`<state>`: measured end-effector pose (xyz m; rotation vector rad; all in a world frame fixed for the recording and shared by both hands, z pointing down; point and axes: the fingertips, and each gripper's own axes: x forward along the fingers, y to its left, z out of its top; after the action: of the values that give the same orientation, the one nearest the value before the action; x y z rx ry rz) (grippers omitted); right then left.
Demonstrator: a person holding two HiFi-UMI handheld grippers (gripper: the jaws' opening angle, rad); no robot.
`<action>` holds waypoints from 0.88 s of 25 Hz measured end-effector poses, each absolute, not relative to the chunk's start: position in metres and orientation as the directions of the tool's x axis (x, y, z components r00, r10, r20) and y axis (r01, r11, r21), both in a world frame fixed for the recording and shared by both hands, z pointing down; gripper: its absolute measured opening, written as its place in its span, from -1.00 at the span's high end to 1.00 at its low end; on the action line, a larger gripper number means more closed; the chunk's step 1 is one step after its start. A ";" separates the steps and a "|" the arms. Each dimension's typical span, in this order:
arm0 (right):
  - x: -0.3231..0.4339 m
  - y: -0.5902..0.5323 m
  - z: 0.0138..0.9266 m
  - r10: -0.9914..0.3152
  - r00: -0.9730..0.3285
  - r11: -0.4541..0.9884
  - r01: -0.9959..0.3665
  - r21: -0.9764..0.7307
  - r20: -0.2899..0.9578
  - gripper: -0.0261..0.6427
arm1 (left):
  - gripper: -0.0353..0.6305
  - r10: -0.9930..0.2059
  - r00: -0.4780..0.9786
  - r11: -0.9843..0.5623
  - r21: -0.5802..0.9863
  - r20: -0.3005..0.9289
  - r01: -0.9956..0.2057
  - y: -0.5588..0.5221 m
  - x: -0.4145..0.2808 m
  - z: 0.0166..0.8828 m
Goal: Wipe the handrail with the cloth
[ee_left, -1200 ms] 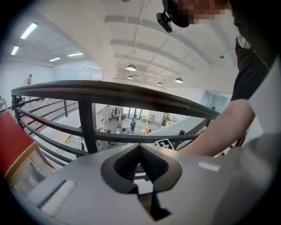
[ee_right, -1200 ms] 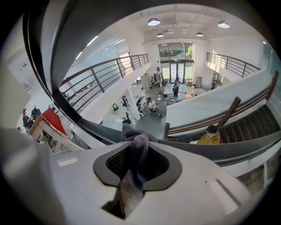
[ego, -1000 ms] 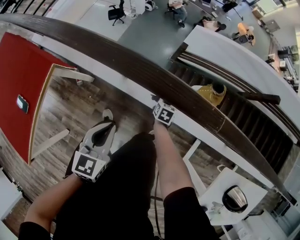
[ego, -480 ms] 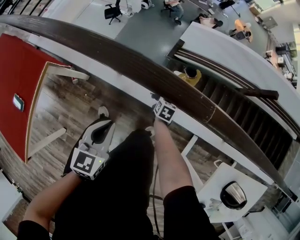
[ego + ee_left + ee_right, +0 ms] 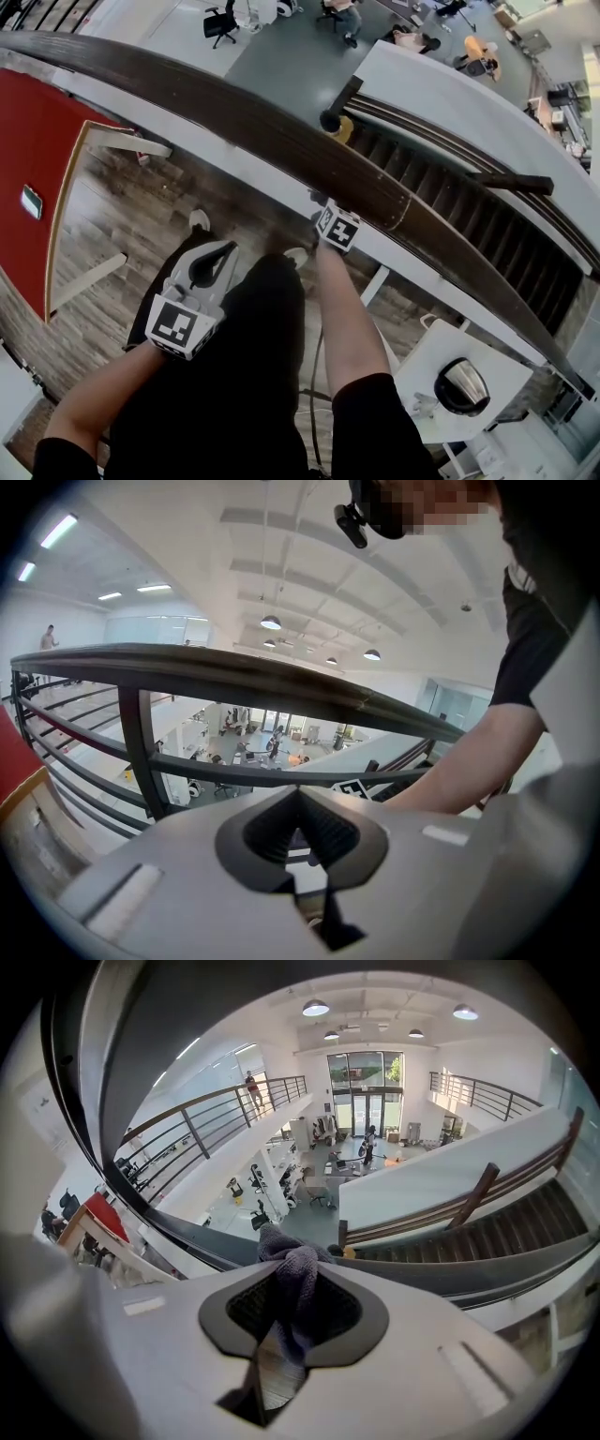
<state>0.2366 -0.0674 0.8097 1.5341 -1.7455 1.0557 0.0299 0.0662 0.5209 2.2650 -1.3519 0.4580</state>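
Observation:
The dark wooden handrail (image 5: 281, 141) runs from upper left to lower right in the head view. My right gripper (image 5: 319, 201) is up against its near side, shut on a grey-purple cloth (image 5: 292, 1274) that bulges out between the jaws. In the right gripper view the handrail (image 5: 122, 1072) fills the upper left, very close. My left gripper (image 5: 223, 251) hangs lower and to the left, over the wooden floor and apart from the rail. Its jaws are closed together with nothing between them. The left gripper view (image 5: 300, 808) looks up at the handrail (image 5: 234, 672) from below.
Beyond the rail the floor drops to an atrium with a staircase (image 5: 487, 234), where a person in yellow (image 5: 339, 127) stands. A red table (image 5: 28, 141) is at the left. A white table with a metal pot (image 5: 459, 384) is at the lower right.
My right gripper has slid slightly rightward along the rail with the cloth. The left gripper has barely shifted. The person in yellow has climbed the stairs toward the upper left.

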 end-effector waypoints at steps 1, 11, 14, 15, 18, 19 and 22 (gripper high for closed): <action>0.242 -0.065 0.810 -0.523 -0.169 0.023 -0.983 -0.184 0.835 0.72 | 0.90 -0.725 0.475 -0.421 0.224 0.499 -0.879 0.071 0.034 0.523; 0.267 -0.057 0.809 -0.524 -0.179 0.005 -0.978 -0.207 0.833 0.72 | 0.90 -0.699 0.528 -0.476 0.237 0.483 -0.847 0.074 0.059 0.516; 0.268 -0.057 0.809 -0.522 -0.179 0.018 -0.980 -0.199 0.834 0.72 | 0.90 -0.687 0.542 -0.492 0.238 0.485 -0.837 0.072 0.064 0.516; 0.270 -0.056 0.808 -0.523 -0.178 0.014 -0.980 -0.200 0.834 0.72 | 0.90 -0.681 0.545 -0.497 0.238 0.489 -0.835 0.071 0.066 0.516; 0.277 -0.053 0.809 -0.521 -0.176 0.014 -0.980 -0.198 0.835 0.72 | 0.90 -0.668 0.550 -0.503 0.241 0.501 -0.830 0.067 0.072 0.514; 0.280 -0.053 0.808 -0.519 -0.174 0.019 -0.981 -0.193 0.837 0.72 | 0.90 -0.666 0.554 -0.504 0.245 0.499 -0.828 0.066 0.074 0.514; 0.290 -0.052 0.808 -0.518 -0.169 0.018 -0.982 -0.187 0.838 0.72 | 0.90 -0.659 0.570 -0.514 0.259 0.491 -0.818 0.067 0.084 0.517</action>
<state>0.2904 -0.0524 0.8081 1.5346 -1.7388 1.0661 0.0835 0.0674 0.5170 2.3408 -1.1856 0.4592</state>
